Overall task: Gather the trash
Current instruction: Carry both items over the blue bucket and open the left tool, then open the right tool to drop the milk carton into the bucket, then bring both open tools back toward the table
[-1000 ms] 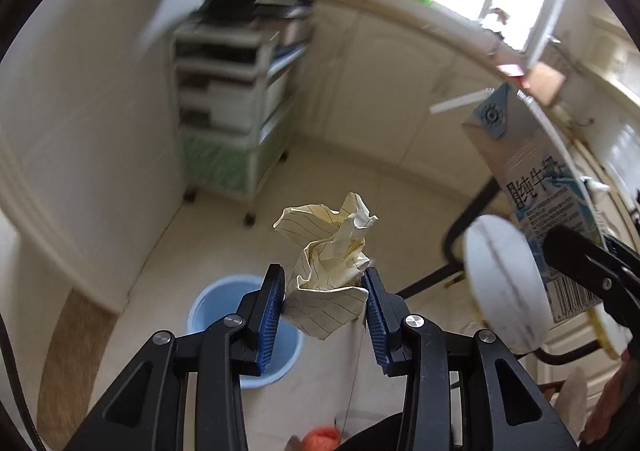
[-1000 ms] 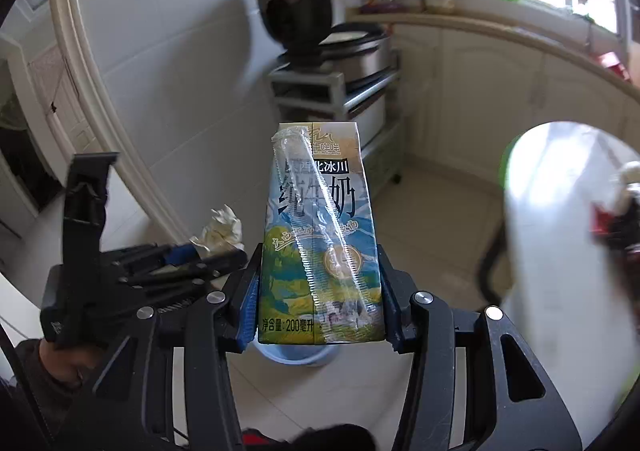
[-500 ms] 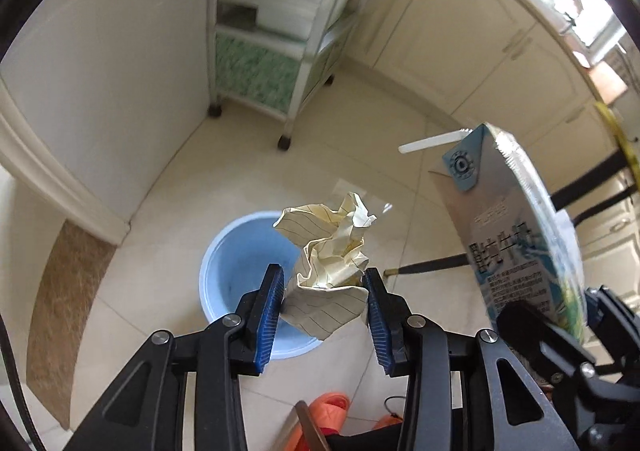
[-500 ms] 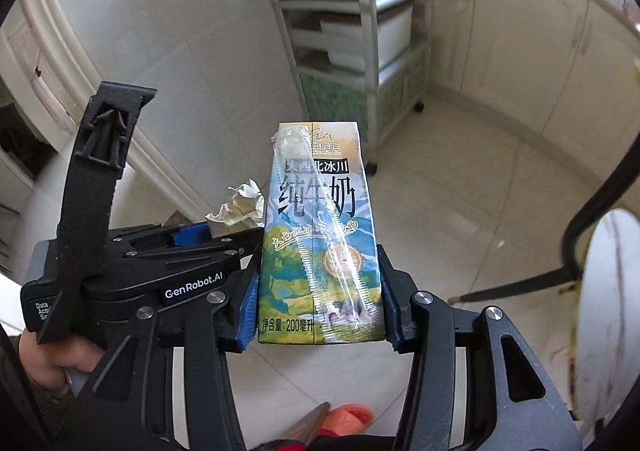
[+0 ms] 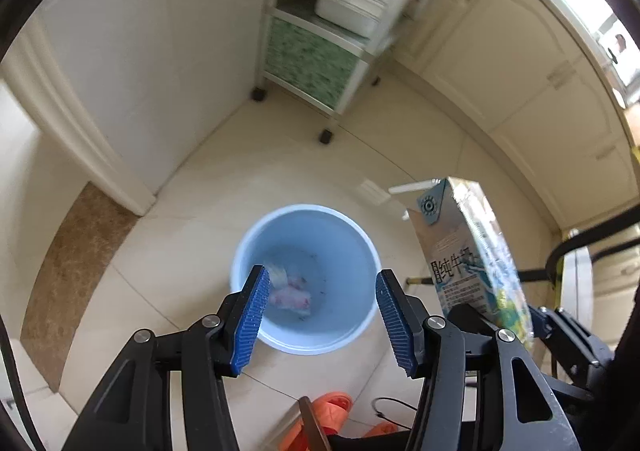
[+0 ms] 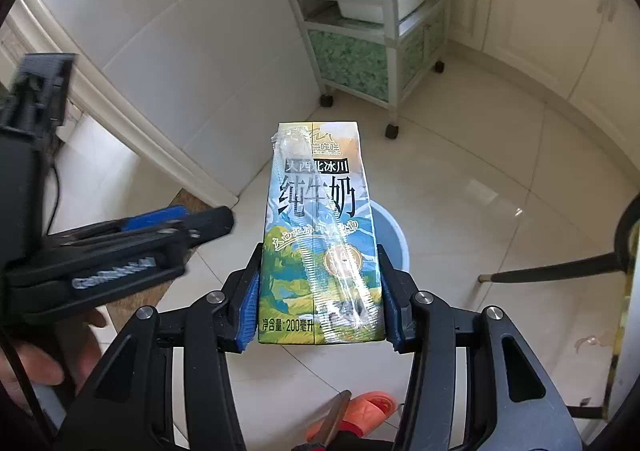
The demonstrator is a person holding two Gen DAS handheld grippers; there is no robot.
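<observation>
My left gripper (image 5: 322, 291) hangs over a light blue bin (image 5: 248, 251) on the tiled floor, its jaws opening with nothing between them. Crumpled paper (image 5: 286, 289) lies at the bottom of the bin, blurred. My right gripper (image 6: 318, 283) is shut on a milk carton (image 6: 316, 231) with a plastic-wrapped straw stuck to its face. That carton (image 5: 468, 251) also shows at the right of the left wrist view, beside the bin. In the right wrist view the bin (image 6: 390, 235) peeks out behind the carton, and the left gripper (image 6: 168, 223) sits to the left.
A white wheeled shelf cart (image 5: 332, 31) stands by the wall beyond the bin. Cream cabinets (image 5: 520, 71) run along the right. A black chair frame (image 6: 560, 267) stands at the right. An orange slipper (image 5: 332, 407) shows at the bottom. A hand (image 6: 36, 363) holds the left gripper.
The left gripper has let go of the crumpled yellow paper, which now lies in the bin. Both grippers have come down toward the bin. The right still grips the carton.
</observation>
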